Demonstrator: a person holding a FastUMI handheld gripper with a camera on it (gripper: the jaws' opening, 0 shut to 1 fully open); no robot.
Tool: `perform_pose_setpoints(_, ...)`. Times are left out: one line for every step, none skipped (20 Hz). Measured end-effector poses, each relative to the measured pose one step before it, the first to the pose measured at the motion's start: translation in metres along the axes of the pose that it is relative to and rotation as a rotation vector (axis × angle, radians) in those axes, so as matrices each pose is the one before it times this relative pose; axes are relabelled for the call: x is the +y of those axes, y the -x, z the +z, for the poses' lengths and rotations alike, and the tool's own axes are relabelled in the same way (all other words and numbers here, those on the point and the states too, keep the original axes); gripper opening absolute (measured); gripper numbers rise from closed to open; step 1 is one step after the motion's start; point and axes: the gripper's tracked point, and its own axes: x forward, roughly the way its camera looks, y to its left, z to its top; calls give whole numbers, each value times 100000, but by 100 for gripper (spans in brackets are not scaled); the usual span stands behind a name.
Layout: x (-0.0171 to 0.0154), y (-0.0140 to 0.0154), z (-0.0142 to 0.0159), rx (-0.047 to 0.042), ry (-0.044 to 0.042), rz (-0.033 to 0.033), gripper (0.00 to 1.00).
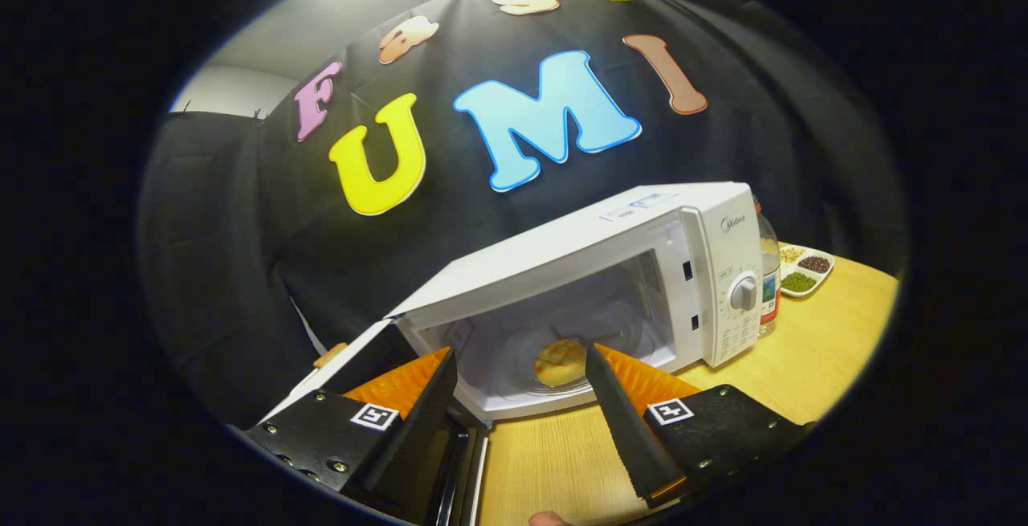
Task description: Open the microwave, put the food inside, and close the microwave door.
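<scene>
A white microwave (626, 269) stands on the wooden table (819, 349), its door (345, 365) swung wide open to the left. Inside, a yellow bun-like food item (560, 361) rests on the glass turntable (578, 345). My gripper (522, 365) is open, its two fingers spread apart in front of the cavity with nothing between them. The food lies beyond the fingertips, apart from both. The left finger (418, 422) overlaps the lower edge of the open door.
A clear bottle (768, 277) stands just right of the microwave, beside its control panel and dial (744, 293). Behind it sits a white divided dish (805, 271) with grains and beans. A fingertip (550, 519) shows by the table's near edge.
</scene>
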Motion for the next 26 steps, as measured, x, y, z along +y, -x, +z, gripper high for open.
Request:
perform_pose_setpoints(807,1365,618,261,1419,2612,97)
perform_pose_setpoints(1071,1627,758,-99,1413,3466,97)
perform_pose_setpoints(1113,1324,616,4,1967,3705,97)
perform_pose_setpoints(813,1075,389,187,1952,2629,97)
perform_pose_setpoints(1179,1240,468,-35,1661,3718,97)
perform_pose_setpoints(1224,924,334,8,292,3636,97)
perform_pose_setpoints(1320,701,205,158,44,3350,97)
perform_pose_setpoints(1386,820,190,276,49,3577,97)
perform_pose_setpoints(1449,531,21,653,782,3755,97)
perform_pose_setpoints(1376,391,-102,712,1002,3925,97)
perform_pose_setpoints(1729,306,-277,923,1128,4348,97)
perform_pose_setpoints(1797,236,-421,1212,1613,4525,97)
perform_pose_setpoints(1324,241,-377,831,1271,3475,97)
perform_pose_setpoints(1817,251,-367,950,1108,4127,97)
perform_pose_setpoints(1753,-102,-515,1240,1051,3908,97)
perform_pose_setpoints(1386,26,-434,994,646,3304,97)
perform_pose_setpoints(1654,-86,-511,900,529,3984,97)
perform_pose_setpoints(1460,-103,-534,1305,920,3338,97)
perform_pose_setpoints(1275,-108,-808,1861,1024,2989,97)
perform_pose_setpoints(993,-59,-636,1482,938,2805,97)
perform_pose_setpoints(1054,-173,-614,1408,1092,2320,97)
perform_pose_setpoints(899,-132,-534,1238,905,2079,97)
perform_pose_setpoints(824,-322,-720,1555,636,2021,97)
perform_pose_setpoints(678,-236,-713,1798,301,2043,97)
perform_pose_setpoints(790,-467,-981,2035,537,2057,97)
perform_pose_setpoints(468,-388,-931,1923,921,1508,97)
